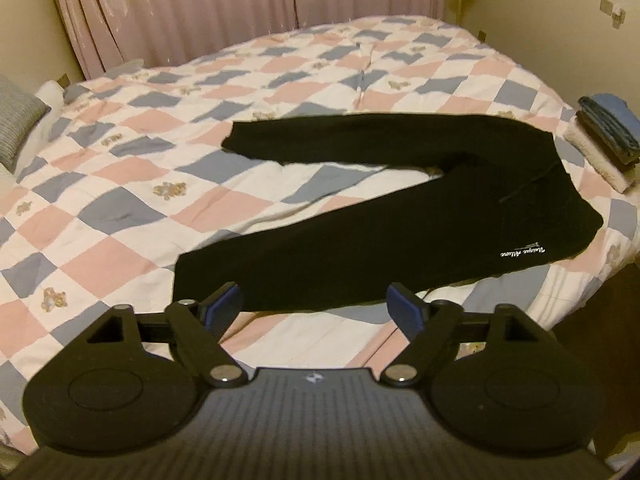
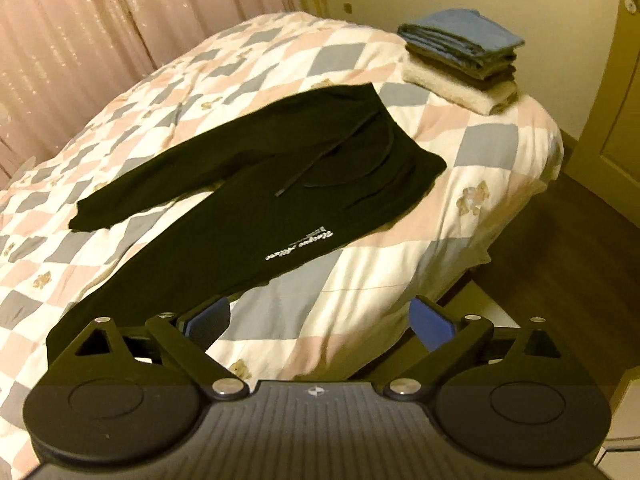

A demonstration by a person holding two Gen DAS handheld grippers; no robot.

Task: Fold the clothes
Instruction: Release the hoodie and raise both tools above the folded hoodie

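We hold both tongs spread wide and empty above the near edge of the bed (image 1: pixel 120 216). Just ahead of the left tongs (image 1: pixel 316 306), a pair of black trousers (image 1: pixel 360 248) lies flat on the checked quilt (image 1: pixel 280 68), the hem of the nearer leg right in front of the left finger. From there the leg runs away to the right toward the waist, with white lettering (image 1: pixel 522 252) near the hip, and the second leg stretches back to the left farther off, so the two legs lie apart in a V. From the right tongs (image 2: pixel 320 318), the same trousers (image 2: pixel 280 200) lie ahead and to the left, the waist farthest off, a drawstring (image 2: pixel 296 178) trailing across the front. Beyond the waist, at the far right corner of the bed, sits a stack of folded clothes (image 2: pixel 464 60). Farthest away hang pink curtains (image 1: pixel 240 4).
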